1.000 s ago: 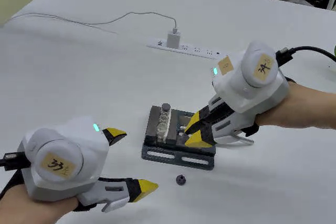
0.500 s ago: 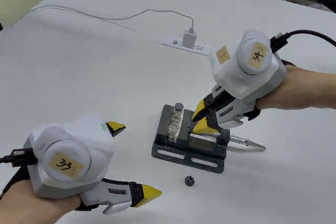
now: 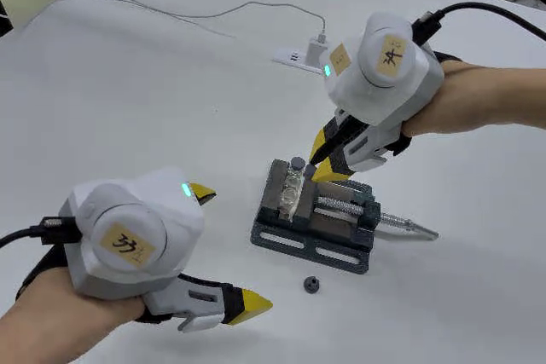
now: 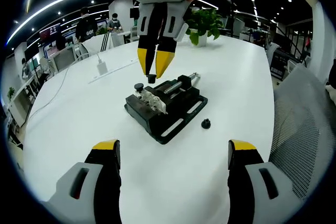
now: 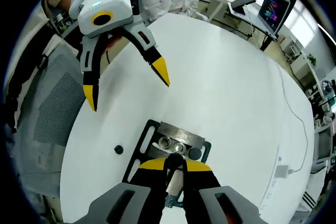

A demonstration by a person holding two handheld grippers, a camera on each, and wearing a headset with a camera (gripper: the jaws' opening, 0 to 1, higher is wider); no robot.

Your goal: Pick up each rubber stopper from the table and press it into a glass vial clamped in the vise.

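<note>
Stopper (image 4: pixel 151 78), pinched in my narrow right fingers (image 4: pixel 164 60), has lifted from low beside the vise (image 3: pixel 311 240) to just over the open vials (image 5: pixel 167 142) under their tips, so I judge pressing comes next. Left fingers (image 4: pixel 105 148) are wide, with a spare stopper (image 3: pixel 312 284) on the worktop (image 3: pixel 128 108) ahead.

We log two handwritten numbers, both in the head view.

- Left gripper (image 3: pixel 230 247): tan sticker (image 3: pixel 130 245) on the round rear cap of its body, dark marker, reads "33". A short stroke sits under the digits.
- Right gripper (image 3: pixel 321 161): tan sticker (image 3: pixel 392 54) on its round rear cap, reads "34".
- Same gripper, a second small tan sticker (image 3: pixel 339 59) on the side of the body beside the green light: faint marks, too small for us to read.

Monitor (image 5: pixel 273 6) on a far desk in the right gripper view: coloured graphics, no legible words.
</note>
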